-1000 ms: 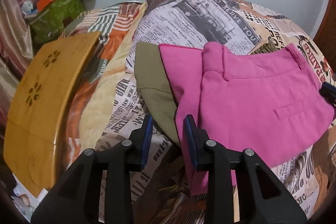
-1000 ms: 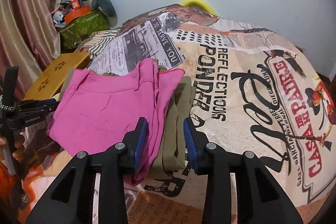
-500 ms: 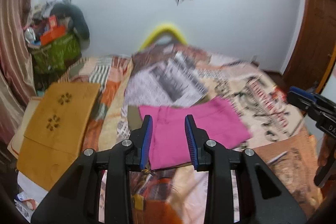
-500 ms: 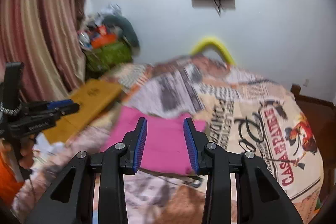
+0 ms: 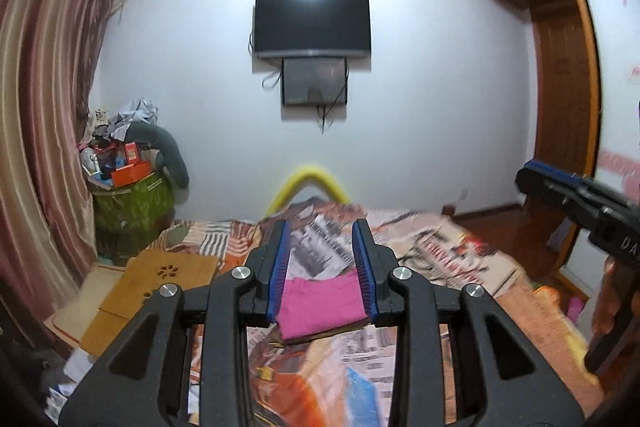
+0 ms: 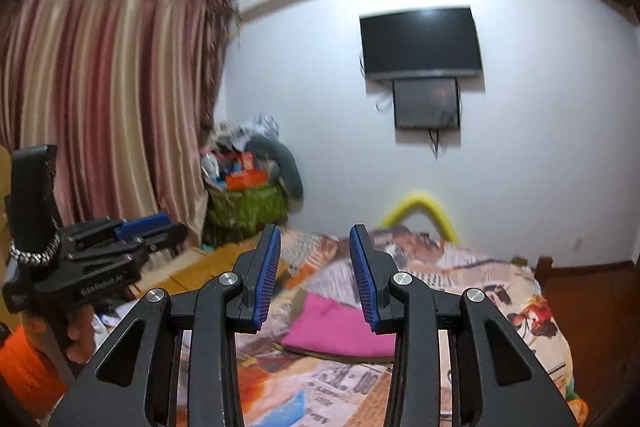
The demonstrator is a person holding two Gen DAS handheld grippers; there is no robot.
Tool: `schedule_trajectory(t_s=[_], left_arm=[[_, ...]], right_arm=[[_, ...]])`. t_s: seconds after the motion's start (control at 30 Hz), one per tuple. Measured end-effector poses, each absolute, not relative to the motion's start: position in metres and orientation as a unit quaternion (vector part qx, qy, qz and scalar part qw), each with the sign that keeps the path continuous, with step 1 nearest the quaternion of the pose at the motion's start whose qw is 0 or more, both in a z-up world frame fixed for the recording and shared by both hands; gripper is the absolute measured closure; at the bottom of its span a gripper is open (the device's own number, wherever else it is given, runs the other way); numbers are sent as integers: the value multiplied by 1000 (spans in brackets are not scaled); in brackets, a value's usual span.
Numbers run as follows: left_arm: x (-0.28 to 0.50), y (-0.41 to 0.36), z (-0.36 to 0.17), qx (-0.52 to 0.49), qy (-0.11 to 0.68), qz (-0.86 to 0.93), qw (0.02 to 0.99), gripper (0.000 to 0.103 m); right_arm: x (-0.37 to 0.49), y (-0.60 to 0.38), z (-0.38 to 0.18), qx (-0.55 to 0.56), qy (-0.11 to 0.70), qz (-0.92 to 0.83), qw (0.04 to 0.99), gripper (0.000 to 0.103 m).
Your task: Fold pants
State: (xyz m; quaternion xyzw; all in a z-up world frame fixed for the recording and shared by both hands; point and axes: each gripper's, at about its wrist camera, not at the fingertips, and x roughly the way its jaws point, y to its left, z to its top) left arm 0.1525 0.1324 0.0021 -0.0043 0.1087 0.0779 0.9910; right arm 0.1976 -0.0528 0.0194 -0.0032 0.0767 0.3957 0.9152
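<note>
The folded pink pants (image 5: 320,305) lie on the printed bedspread (image 5: 436,251), on top of a folded olive garment whose edge shows beneath. They also show in the right wrist view (image 6: 340,327). My left gripper (image 5: 322,227) is open and empty, held high and well back from the pants. My right gripper (image 6: 314,231) is open and empty too, also far back from the bed. Each gripper shows in the other's view, the right one (image 5: 532,175) at the right edge and the left one (image 6: 160,223) at the left.
A wooden board (image 5: 160,279) lies at the bed's left side. A green basket heaped with clutter (image 5: 128,203) stands in the far left corner by the striped curtain (image 6: 112,107). A TV (image 5: 312,23) hangs on the wall. A wooden wardrobe (image 5: 560,67) is at right.
Both grippers have pulled up and far back from the folded pants, from right over them to well away from the bed. The pants stay folded on the bed.
</note>
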Motion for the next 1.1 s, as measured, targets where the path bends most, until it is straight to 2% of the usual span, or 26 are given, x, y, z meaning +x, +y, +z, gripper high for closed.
schedule_trajectory(t_s=[0.1, 0.2, 0.33, 0.4, 0.43, 0.47, 0.57, 0.67, 0.8, 0.97, 1.1], left_arm=[[114, 119, 9, -3, 80, 83, 993, 71], [85, 112, 13, -9, 60, 81, 995, 63], [55, 102, 14, 5, 38, 94, 995, 36], [45, 98, 14, 7, 31, 98, 995, 26], [42, 97, 13, 6, 30, 99, 995, 21], [39, 97, 13, 4, 29, 98, 995, 17], [34, 98, 12, -4, 31, 95, 995, 8], [31, 99, 11, -12, 29, 93, 995, 2], [28, 95, 10, -21, 28, 89, 995, 0], [29, 96, 8, -18, 30, 94, 995, 0], [30, 97, 5, -19, 34, 95, 995, 0]], right_arm=[[163, -60, 24, 3, 57, 396, 917, 71], [141, -64, 23, 5, 52, 394, 918, 71], [129, -69, 16, 12, 52, 392, 918, 70], [126, -70, 15, 17, 57, 390, 919, 57], [124, -71, 14, 22, 58, 388, 920, 45], [122, -74, 15, 25, 55, 387, 920, 39], [112, -79, 17, 26, 51, 380, 923, 36], [110, -79, 16, 23, 46, 369, 928, 19], [103, -79, 15, 21, 46, 362, 931, 17], [99, -82, 13, 23, 40, 353, 935, 1], [99, -83, 11, 21, 39, 346, 937, 1]])
